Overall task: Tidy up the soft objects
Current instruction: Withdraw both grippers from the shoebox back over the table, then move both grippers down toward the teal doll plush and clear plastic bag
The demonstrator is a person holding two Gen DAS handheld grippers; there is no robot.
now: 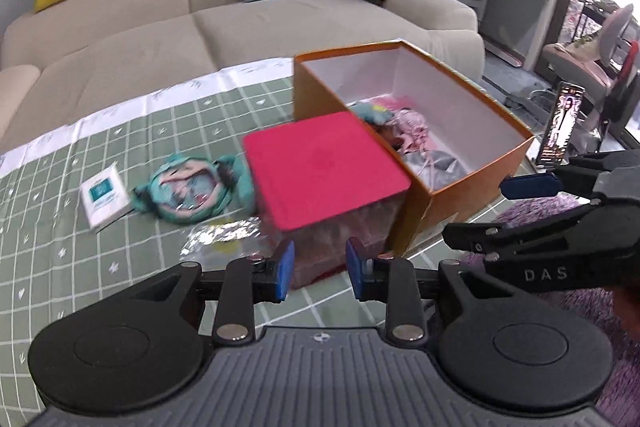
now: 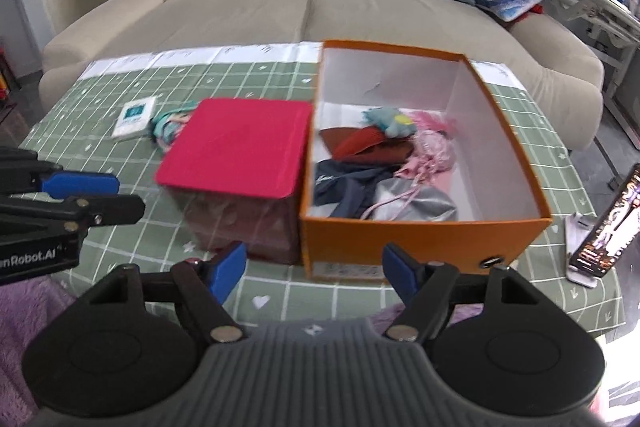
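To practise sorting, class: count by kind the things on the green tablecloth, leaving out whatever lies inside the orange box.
Boxes: 2, the orange box and the red-lidded box
Plush toy: 1
White pack: 1
Clear wrapper: 1
Phone: 1
Total: 6

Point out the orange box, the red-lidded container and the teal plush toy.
orange box (image 2: 420, 239): right wrist view, near outer wall.
red-lidded container (image 2: 236, 147): right wrist view, middle of the red lid.
teal plush toy (image 1: 188, 191): left wrist view, its face.
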